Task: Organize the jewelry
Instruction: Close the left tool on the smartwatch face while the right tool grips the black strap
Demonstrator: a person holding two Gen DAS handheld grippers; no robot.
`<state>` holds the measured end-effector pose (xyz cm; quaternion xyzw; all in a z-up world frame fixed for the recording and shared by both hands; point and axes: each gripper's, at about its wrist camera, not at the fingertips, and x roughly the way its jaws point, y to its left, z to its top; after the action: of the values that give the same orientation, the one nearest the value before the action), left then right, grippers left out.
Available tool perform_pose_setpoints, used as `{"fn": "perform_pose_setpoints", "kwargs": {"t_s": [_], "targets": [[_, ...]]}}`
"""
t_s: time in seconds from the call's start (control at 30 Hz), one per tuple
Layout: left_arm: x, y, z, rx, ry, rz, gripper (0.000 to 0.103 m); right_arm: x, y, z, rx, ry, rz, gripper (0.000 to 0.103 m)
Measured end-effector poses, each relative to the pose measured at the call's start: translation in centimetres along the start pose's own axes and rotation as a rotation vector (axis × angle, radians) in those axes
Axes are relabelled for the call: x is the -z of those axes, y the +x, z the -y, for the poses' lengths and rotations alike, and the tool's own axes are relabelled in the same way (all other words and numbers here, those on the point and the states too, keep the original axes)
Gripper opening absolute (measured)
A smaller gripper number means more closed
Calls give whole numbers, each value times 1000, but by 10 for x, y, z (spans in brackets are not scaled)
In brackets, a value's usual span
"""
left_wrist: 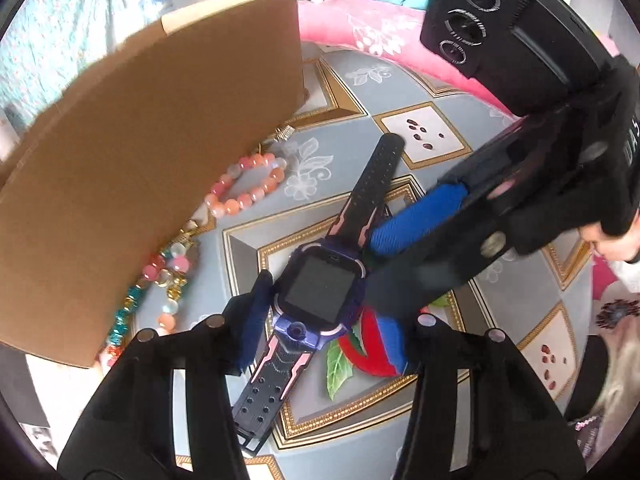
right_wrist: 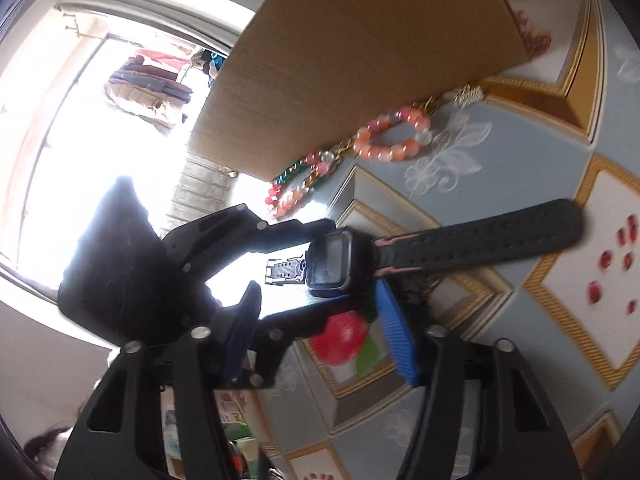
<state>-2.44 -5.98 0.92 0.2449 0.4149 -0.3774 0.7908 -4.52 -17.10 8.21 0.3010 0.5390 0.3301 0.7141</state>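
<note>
Clearly the step in hand is lifting the watch (left_wrist: 320, 284) off the table (left_wrist: 420, 148) toward the box (left_wrist: 160, 152). Done well, it likely means pinching the case squarely, not the floppy strap (left_wrist: 376, 176), and raising it clear of the beads (left_wrist: 248, 184) lying against the box. The left gripper (left_wrist: 324, 320) stands half open, straddling the case; its left pad (left_wrist: 256, 312) seems to touch the case edge, the other sits just beside it, so no firm grip shows. The right gripper (right_wrist: 316, 332) is also half open, one pad (left_wrist: 416, 216) beside the strap, holding nothing.
</note>
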Motion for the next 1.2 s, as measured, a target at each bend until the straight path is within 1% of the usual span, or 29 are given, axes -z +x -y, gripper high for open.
{"fn": "perform_pose_setpoints", "kwargs": {"t_s": [0.07, 0.13, 0.17, 0.23, 0.33, 0.4, 0.47, 0.57, 0.63, 0.73, 0.77, 0.83, 0.9, 0.97, 1.03, 1.07, 1.13, 1.2], "targets": [[0, -2, 7, -49, 34, -2, 47, 1, 3, -4, 15, -13, 5, 53], [0, -4, 7, -55, 28, -21, 47, 2, 4, -6, -2, -10, 8, 53], [0, -9, 6, -56, 19, -11, 47, 3, 5, -7, -17, 0, 12, 53], [2, -20, 8, -55, 12, 4, 47, 7, 1, -2, -75, 40, 16, 52], [8, -34, 8, -28, -36, 34, 47, 18, -2, 2, -152, 62, 30, 49], [15, -37, 4, 14, -106, 51, 47, 24, -5, 3, -185, 73, 35, 48], [23, -39, -1, 55, -173, 69, 47, 25, -4, 3, -199, 69, 37, 48], [34, -41, -10, 116, -270, 105, 47, 25, -3, 5, -239, 101, 44, 48], [40, -42, -15, 151, -314, 130, 47, 26, -3, 10, -286, 134, 54, 48], [49, -43, -23, 218, -393, 163, 47, 30, -5, 27, -403, 217, 68, 48], [53, -41, -27, 247, -437, 173, 48, 30, -5, 31, -435, 243, 76, 48], [59, -38, -32, 302, -496, 178, 48, 31, -6, 35, -469, 270, 83, 48], [65, -32, -37, 357, -572, 183, 48, 31, -6, 34, -459, 269, 79, 48], [69, -29, -41, 375, -625, 196, 48, 33, -7, 29, -423, 239, 60, 48], [73, -25, -48, 422, -697, 212, 48, 37, -7, 21, -384, 201, 42, 49], [74, -24, -49, 434, -708, 215, 48, 38, -7, 18, -366, 186, 39, 49], [72, -23, -47, 432, -699, 218, 48, 39, -6, 14, -334, 171, 35, 49], [71, -23, -42, 442, -687, 218, 48, 37, -4, 12, -329, 167, 32, 51]]}}
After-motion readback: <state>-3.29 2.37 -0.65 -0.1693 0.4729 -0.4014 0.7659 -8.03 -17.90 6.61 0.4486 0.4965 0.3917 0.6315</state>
